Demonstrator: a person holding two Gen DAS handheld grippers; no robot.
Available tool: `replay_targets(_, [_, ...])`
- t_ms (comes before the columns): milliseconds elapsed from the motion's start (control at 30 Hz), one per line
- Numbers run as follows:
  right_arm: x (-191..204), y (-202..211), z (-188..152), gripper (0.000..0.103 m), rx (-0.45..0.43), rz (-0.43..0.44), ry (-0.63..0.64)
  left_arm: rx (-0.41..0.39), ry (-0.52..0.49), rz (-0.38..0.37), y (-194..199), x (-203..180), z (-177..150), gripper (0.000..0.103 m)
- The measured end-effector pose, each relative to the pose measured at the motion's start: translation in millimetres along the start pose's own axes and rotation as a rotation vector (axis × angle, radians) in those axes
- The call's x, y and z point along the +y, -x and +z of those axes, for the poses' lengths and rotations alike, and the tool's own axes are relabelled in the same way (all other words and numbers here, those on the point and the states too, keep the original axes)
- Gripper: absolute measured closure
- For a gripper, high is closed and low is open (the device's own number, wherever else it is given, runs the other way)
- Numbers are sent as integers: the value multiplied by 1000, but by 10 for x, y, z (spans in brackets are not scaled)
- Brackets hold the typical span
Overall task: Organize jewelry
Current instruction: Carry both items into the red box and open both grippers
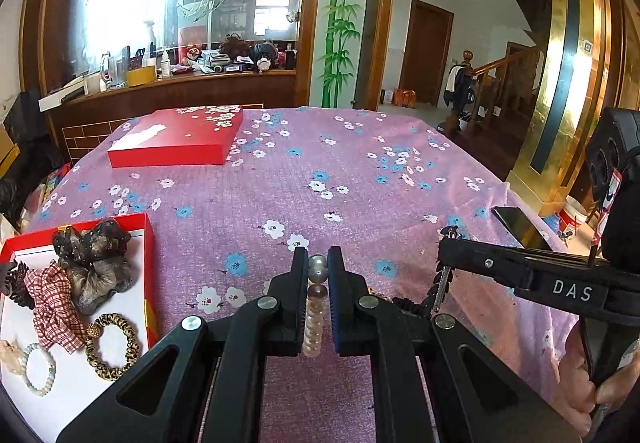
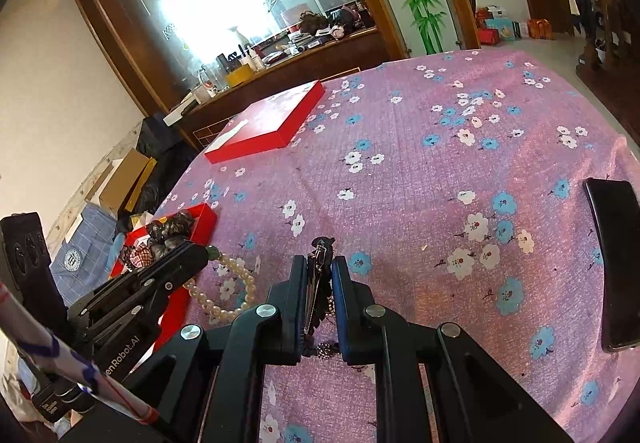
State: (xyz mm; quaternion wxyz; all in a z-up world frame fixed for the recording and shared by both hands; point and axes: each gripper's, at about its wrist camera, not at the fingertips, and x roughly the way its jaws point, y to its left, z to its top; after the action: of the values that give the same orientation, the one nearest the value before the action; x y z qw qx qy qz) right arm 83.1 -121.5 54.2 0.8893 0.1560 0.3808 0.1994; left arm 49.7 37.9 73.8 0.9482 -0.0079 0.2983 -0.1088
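Note:
My left gripper (image 1: 318, 267) is shut on a pearl bracelet (image 1: 316, 303), held just above the pink floral tablecloth (image 1: 360, 171); its loop of pearls (image 2: 224, 283) hangs out in the right wrist view. My right gripper (image 2: 319, 263) is shut on a black hair clip with a metal clasp (image 2: 318, 283), to the right of the left gripper; the clip also shows in the left wrist view (image 1: 442, 279). An open red box with a white lining (image 1: 72, 371) at the left holds scrunchies (image 1: 96, 267), a leopard hair tie (image 1: 114, 347) and a white bead bracelet (image 1: 40, 371).
The red box lid (image 1: 180, 139) lies at the far left of the table. A black phone (image 2: 614, 263) lies near the right edge. A wooden counter with clutter (image 1: 192, 63) stands behind the table. Cardboard boxes (image 2: 128, 179) sit on the floor at the left.

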Motion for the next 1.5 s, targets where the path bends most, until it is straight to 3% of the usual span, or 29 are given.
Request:
replay_targets(667, [101,47,-37,89,-30,-3,44,-28,5,32,55,19,20,94])
replay_targets(900, [145,58,-73,89,-9,32,-8,-61,51,14,344,102,60,94])
replay_targets(1100, [516,31,-185,89,29,105,6,-95,60,32,723,263,36,94])
replay_targets(1300, [1003,-4,-238,89,43,156,72,-105,124,69,1064,700,-65,94])
replay_targets(1367, [1068,6,-237,89,33,156,75,-86,142,64,1085,834,-103,94])
replay_targets(1433, [1072,16,-225,89,21,151,67,-14,145,30,1004,920,-142,94])
replay_targets(1500, [1034,4,-206,88,21,148,48,92,148,-55,811,925,-180,94])
